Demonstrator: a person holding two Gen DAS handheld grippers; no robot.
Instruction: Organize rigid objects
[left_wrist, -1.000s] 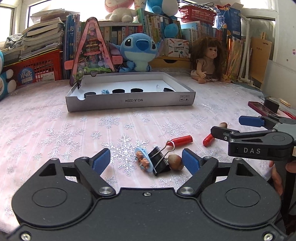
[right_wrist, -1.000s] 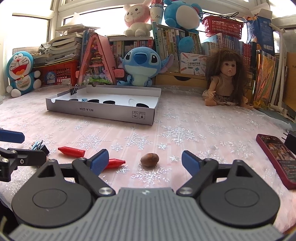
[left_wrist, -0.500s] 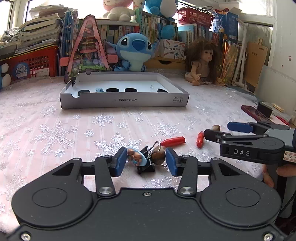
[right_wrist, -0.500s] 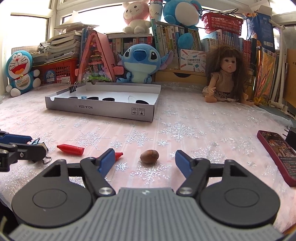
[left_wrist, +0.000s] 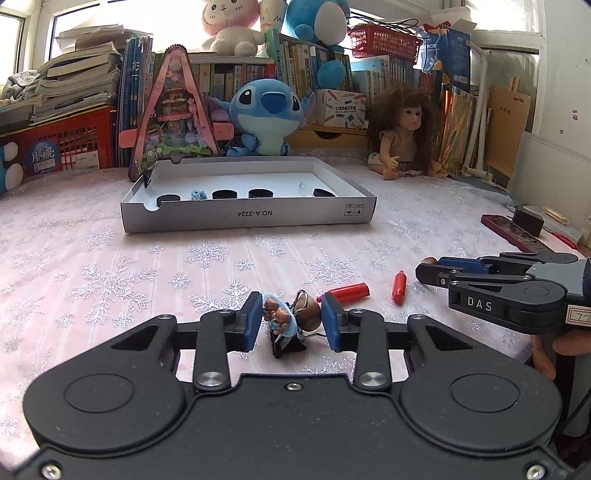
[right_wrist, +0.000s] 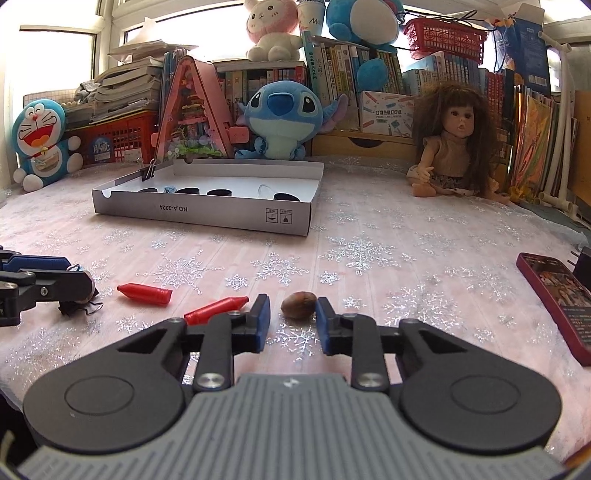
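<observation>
My left gripper (left_wrist: 291, 325) has closed onto a black binder clip (left_wrist: 288, 341) with a blue bear charm (left_wrist: 277, 317) and a brown nut (left_wrist: 309, 314); its pads touch the charm and the nut. My right gripper (right_wrist: 291, 323) has narrowed around another brown nut (right_wrist: 298, 304) on the pink snowflake cloth; the right pad touches it, the left stands slightly off. Two red crayon-like pieces (right_wrist: 146, 293) (right_wrist: 216, 309) lie left of it. A white shallow box (left_wrist: 247, 218) with black rings stands farther back.
A dark red phone (right_wrist: 557, 299) lies at the right with a black plug (left_wrist: 528, 221) behind it. A doll (right_wrist: 450, 147), a Stitch plush (right_wrist: 284, 118), books and red baskets line the back. The left gripper shows in the right wrist view (right_wrist: 40, 284).
Both grippers have closed in from wide open. The left now pinches the clip and nut; the right has moved forward and narrowed around its nut.
</observation>
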